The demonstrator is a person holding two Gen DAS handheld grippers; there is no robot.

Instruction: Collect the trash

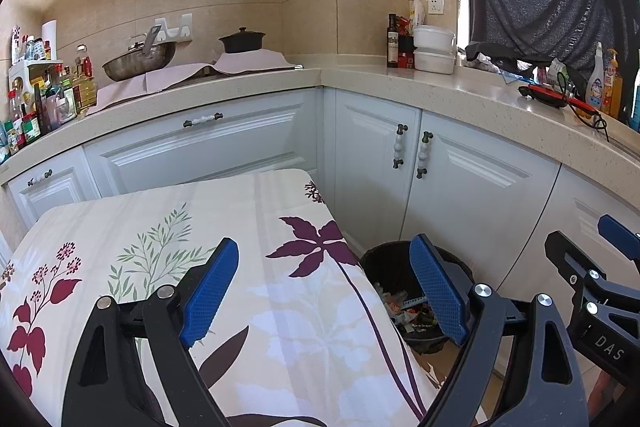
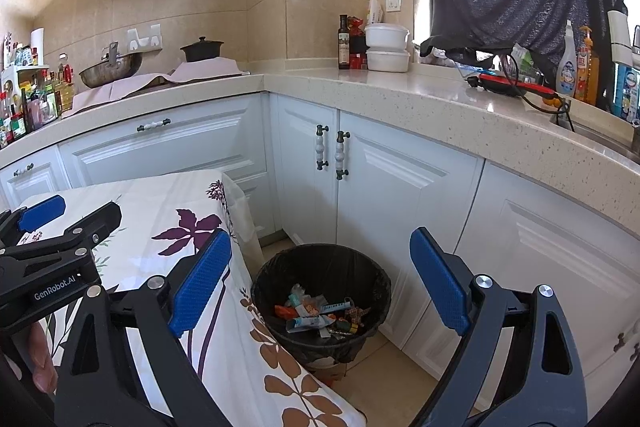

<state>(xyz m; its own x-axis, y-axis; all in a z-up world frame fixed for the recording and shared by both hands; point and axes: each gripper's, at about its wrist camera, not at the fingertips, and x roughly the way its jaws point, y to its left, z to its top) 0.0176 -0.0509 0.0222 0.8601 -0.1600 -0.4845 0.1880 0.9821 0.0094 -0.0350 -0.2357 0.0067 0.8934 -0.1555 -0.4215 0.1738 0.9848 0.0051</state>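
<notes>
**Both claws spread wide above the bin and the cloth-covered bench**

While nothing is gripped in either of them, the left claw (image 1: 324,291) and the right claw (image 2: 320,283) are both held with their blue pads far apart. The left claw is seen over the near right edge of a bench (image 1: 160,227) draped in a floral tablecloth, its left pad above the cloth and its right pad above the rim of a black-lined trash bin (image 1: 384,259). The right claw is held just beside it, above and around the open mouth of the same trash bin (image 2: 320,263), which stands on the floor between the bench (image 2: 168,203) and the white cabinet doors (image 2: 400,195).

The trash (image 2: 320,315) is found inside the bin: a heap of crumpled wrappers in red, orange and pale blue lies at the bottom of the black liner. In the left wrist view only part of this heap (image 1: 404,307) is shown, the rest being hidden by the tablecloth edge and the right pad.

On the speckled counter behind, a wok (image 1: 140,61) and a dark lidded pot (image 1: 242,41) are set on the covered hob, and two stacked white containers (image 2: 387,47) stand beside a dark bottle (image 2: 344,41).
</notes>
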